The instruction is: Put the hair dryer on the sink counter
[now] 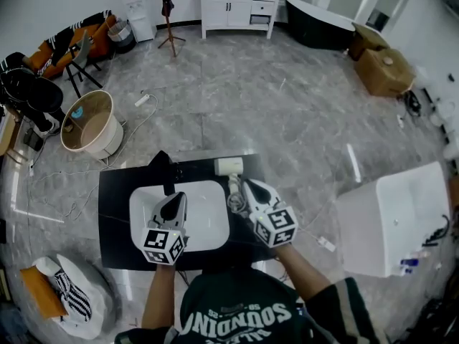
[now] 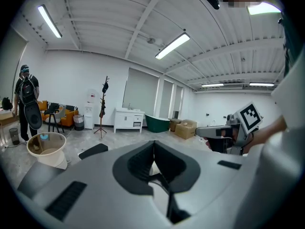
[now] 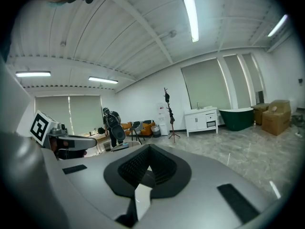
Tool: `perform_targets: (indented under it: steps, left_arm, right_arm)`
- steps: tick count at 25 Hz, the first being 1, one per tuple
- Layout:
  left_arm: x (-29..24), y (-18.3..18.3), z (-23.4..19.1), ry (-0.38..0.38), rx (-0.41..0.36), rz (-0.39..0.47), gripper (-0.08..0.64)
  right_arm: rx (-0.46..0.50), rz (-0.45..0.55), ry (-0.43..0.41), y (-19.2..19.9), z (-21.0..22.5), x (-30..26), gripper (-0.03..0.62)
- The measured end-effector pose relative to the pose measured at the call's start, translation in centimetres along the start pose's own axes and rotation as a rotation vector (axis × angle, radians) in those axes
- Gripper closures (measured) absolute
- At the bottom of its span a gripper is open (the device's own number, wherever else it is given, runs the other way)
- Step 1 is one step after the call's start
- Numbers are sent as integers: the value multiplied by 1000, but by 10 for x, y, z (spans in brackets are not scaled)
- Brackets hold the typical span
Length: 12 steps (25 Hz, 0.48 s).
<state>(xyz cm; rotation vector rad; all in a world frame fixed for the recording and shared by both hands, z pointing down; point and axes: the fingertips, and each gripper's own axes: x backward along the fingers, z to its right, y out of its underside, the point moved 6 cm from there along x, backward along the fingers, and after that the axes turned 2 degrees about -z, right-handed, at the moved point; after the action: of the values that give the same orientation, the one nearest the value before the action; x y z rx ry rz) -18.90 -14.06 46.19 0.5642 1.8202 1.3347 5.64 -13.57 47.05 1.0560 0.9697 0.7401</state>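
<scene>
The left gripper [image 1: 174, 201] hangs over the white basin [image 1: 143, 201] with its jaws closed together on nothing. The right gripper [image 1: 249, 186] is likewise clenched and empty, above the basin's right rim. Just beyond its tip lies the hair dryer [image 1: 229, 166], a small white one, resting on the black sink counter [image 1: 115, 192] behind the basin's far right corner. Its barrel lies flat with its long axis across the head view, roughly parallel to the counter's far edge and close to it; which end is the nozzle I cannot tell. Its pale cord [image 1: 235, 201] lies looped between dryer and right gripper. A black faucet [image 1: 166, 172] stands at the basin's far left. Beyond the counter the grey floor [image 1: 272, 99] lies open, with a round tub [image 1: 90, 124] off left and a white box [image 1: 394, 221] off right.
</scene>
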Motion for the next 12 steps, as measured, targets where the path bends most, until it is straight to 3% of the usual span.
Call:
perform_targets:
  steps: [12]
  left_arm:
    - [8,8,2,5,6,-6,558]
  right_arm:
    - [-1,-24,-6,11,-9,3,594]
